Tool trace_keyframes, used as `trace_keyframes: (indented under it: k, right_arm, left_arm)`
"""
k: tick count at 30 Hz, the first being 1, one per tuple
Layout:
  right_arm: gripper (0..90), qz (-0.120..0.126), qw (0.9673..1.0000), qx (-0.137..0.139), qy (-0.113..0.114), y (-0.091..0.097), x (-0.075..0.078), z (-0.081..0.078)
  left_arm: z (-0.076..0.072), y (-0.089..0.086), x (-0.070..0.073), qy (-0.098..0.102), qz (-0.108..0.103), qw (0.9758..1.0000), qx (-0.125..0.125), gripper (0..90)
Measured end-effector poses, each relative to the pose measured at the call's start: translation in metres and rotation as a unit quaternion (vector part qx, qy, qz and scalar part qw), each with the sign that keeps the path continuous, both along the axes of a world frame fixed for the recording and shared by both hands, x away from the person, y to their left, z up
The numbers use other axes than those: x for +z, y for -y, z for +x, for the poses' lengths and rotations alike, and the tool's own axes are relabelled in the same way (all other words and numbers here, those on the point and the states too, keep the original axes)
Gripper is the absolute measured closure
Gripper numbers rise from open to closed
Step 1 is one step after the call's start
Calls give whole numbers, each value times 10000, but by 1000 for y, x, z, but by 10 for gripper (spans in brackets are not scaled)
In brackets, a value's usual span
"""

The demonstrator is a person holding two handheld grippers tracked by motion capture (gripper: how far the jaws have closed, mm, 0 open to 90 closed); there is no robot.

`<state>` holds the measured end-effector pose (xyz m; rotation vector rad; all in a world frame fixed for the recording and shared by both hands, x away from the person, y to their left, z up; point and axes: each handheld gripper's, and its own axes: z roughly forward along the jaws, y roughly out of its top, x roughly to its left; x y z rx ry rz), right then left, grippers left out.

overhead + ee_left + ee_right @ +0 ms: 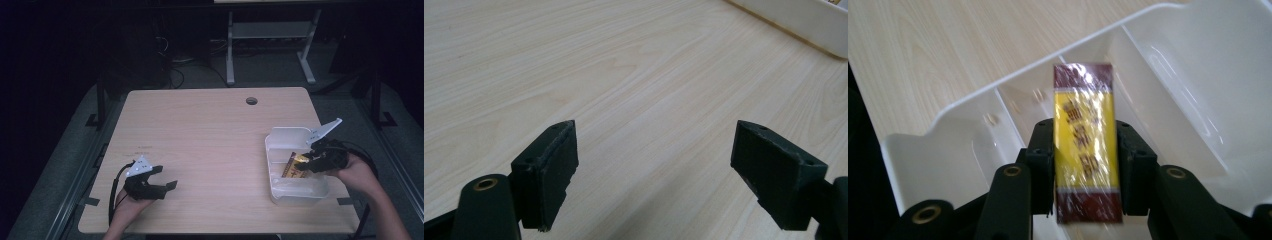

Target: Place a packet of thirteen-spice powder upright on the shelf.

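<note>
A yellow and dark red wrapped snack packet (1083, 90) is held over the middle compartment of a white divided tray (1168, 60). My right gripper (1086, 135) is shut on its two long sides. In the high view the right gripper (303, 166) reaches into the tray (287, 132) from the right, with the packet (291, 168) at its tip. My left gripper (167, 177) rests near the table's front left corner, open. Between its jaws lies bare wood (654, 170).
The light wooden table (200, 140) has a round cable hole (251, 100) near its back edge. The tray stands at the front right, and its side wall (804, 25) shows far off in the left gripper view. Dark floor and desk legs lie beyond the table.
</note>
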<state>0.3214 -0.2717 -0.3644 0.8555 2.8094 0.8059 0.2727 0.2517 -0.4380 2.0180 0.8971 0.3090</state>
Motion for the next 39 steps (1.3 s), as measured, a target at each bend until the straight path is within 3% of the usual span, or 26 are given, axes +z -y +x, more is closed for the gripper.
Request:
trace_keyframes:
  k: [8, 12, 16, 27, 37, 39]
  right_arm:
    - [587, -130, 9997, -159, -136, 10, -9, -8]
    - [618, -182, 9996, -176, -154, 13, -12, -10]
    - [650, -297, 9994, -142, -108, 13, -11, -11]
    - [634, -594, 9981, -65, 167, 6, -2, -8]
    - [577, -536, 9976, -285, 321, 9, 1, -6]
    - [573, -436, 9982, -287, 292, 9, 2, -6]
  left_arm:
    - [0, 1, 0, -9, -5, 10000, -4, 187]
    - [0, 1, 0, -11, -2, 10000, 0, 187]
    - [0, 1, -1, -5, 14, 10000, 0, 187]
    - [0, 0, 1, 30, -11, 10000, 21, 188]
    - [1, 2, 0, 19, 25, 10000, -26, 187]
    - [1, 2, 0, 25, 21, 10000, -20, 188]
